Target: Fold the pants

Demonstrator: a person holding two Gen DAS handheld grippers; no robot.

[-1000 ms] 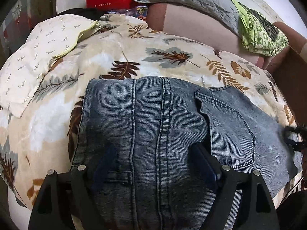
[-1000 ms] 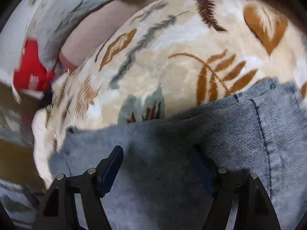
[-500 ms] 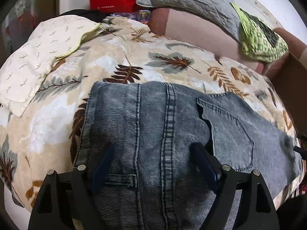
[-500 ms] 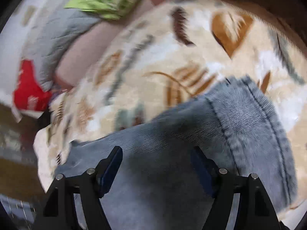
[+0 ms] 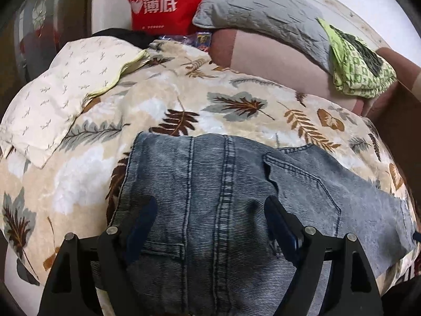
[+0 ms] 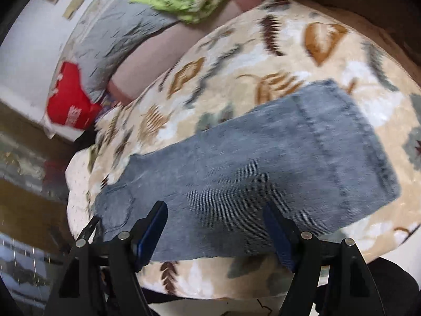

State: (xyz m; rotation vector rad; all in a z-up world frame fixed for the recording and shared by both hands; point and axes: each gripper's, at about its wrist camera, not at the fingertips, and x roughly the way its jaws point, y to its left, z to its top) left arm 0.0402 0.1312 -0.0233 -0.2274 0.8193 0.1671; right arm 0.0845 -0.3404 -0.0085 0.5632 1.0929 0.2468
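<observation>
Jeans [image 5: 226,200] lie flat on the leaf-print blanket [image 5: 163,100] covering the bed, already folded lengthwise, back pocket facing up. Waist end sits under the left tongs [image 5: 208,226]; the leg runs off toward the right tongs [image 6: 215,226], hem at the far end.

Change over the last second: both tongs have drawn back and up from the cloth. In the left wrist view more blanket shows beyond the waistband than before. In the right wrist view the shift is bigger: the whole hem end is now visible, where a second ago denim filled the lower frame. That view is blurred, so the right hand is moving fast.

Left tongs: spread wide, nothing between the pads, hovering over the seat seam. Right tongs: equally wide, empty, near the jeans' near edge.

Reading: the lengthwise fold looks done and released. Likely next is a crosswise fold, hem toward waist; right tongs seem to be lining up for it.

Pillow [image 5: 55,97] lies left on the blanket, red bag [image 5: 160,5] behind.
</observation>
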